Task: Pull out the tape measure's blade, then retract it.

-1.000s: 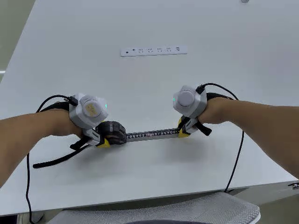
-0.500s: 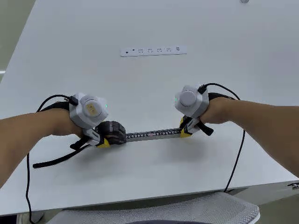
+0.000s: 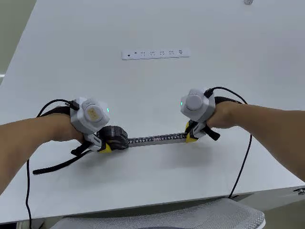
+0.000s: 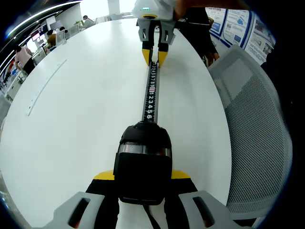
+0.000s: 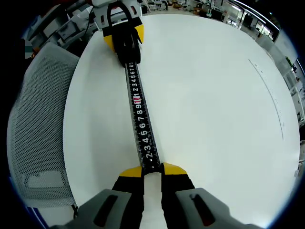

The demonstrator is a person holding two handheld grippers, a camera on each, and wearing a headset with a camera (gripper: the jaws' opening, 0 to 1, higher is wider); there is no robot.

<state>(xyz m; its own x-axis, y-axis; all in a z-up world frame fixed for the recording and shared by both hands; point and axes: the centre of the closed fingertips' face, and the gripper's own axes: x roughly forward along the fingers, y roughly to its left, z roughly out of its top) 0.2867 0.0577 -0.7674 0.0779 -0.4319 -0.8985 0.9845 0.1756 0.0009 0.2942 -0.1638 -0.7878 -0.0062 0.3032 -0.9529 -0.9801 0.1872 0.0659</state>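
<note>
Tape measure (image 3: 143, 138) lies flat on the table (image 3: 143, 90), on the person's side of the power strip (image 3: 155, 53) and well apart from it, roughly parallel to it.

- Case (image 4: 143, 162) sits nearer the person than the strip's left end. Left gripper (image 3: 106, 145) is clamped on it, with a yellow pad on each flank and the jaws only as wide as the body.
- Blade (image 5: 140, 119) runs out of the case mouth in a straight line, printed face up. Its tip is nearer the person than the strip's right end.
- Right gripper (image 3: 191, 137) is pinched on that tip, jaws nearly together, with only the blade end between the pads.

The step looks like mid-pull, with the blade partly out.

To do it well:
- Pull along the blade's own line, away from the case mouth and parallel to the strip, with no sideways drift and no twist.
- Press the case onto the table so it does not get dragged along.
- Run the blade low and flat, since lifting it risks a buckle.
- For the return, guide the tip back under grip. A free snap-back could whip it.

Count:
- 1 tape measure (1 case, 1 blade)
- 2 grippers
- 1 power strip
- 1 table
- 1 mesh chair (image 3: 190, 214) at the table edge farthest from the strip
- 2 cables, one per gripper
</note>
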